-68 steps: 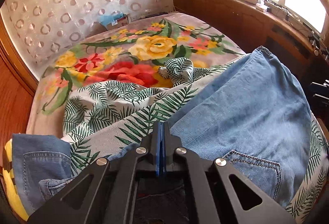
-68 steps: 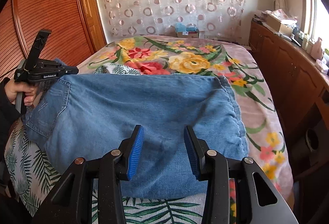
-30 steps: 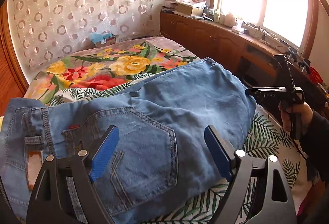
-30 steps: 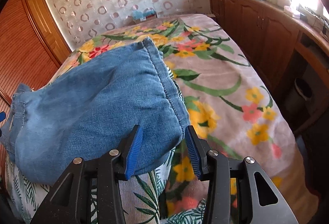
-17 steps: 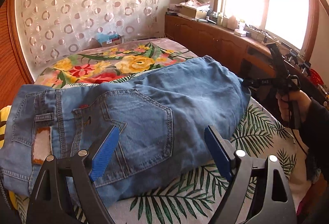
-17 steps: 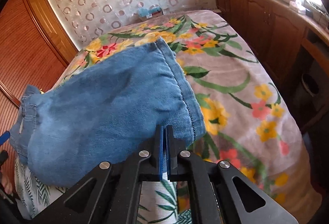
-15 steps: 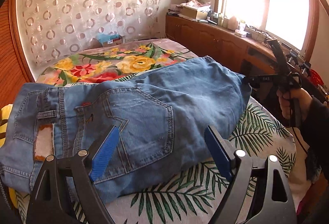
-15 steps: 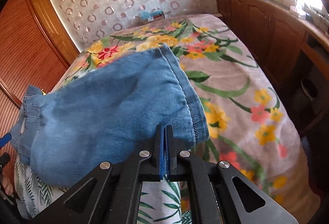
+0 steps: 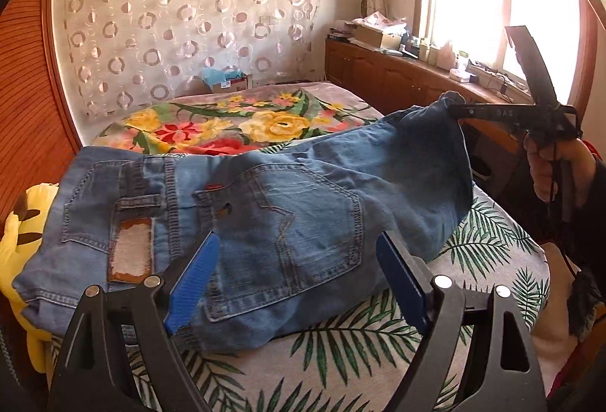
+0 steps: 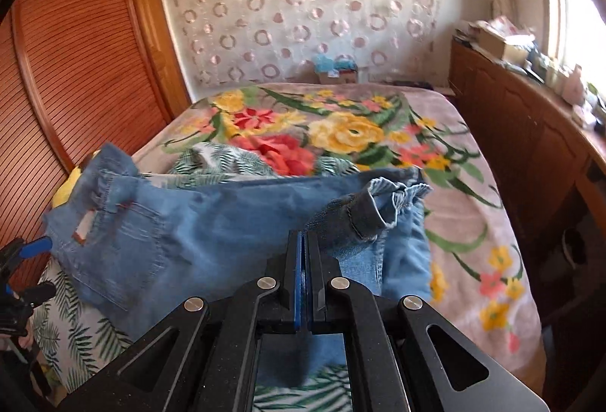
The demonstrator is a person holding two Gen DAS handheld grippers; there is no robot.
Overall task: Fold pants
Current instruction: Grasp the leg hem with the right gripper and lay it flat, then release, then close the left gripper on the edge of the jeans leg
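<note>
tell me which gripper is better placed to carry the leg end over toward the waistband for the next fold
Right. The right gripper is already shut on the jeans at the hem end, lifted off the bed. The left gripper is open over the back pocket, holding nothing.

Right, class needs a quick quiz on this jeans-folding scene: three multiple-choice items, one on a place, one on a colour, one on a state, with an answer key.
1. Where does the yellow plush toy lie?
A. under the waist end of the jeans
B. on the window ledge
C. in the cardboard box

2. What colour are the pads on the tongs?
A. red
B. blue
C. white

3. How are the right tongs?
A. wide open
B. shut on the jeans' leg end
C. lying on the bed

Key: 1 A, it peeks out beneath the waistband; 2 B, both views show blue; 3 B, pads pressed together, cuff lifted.
</note>
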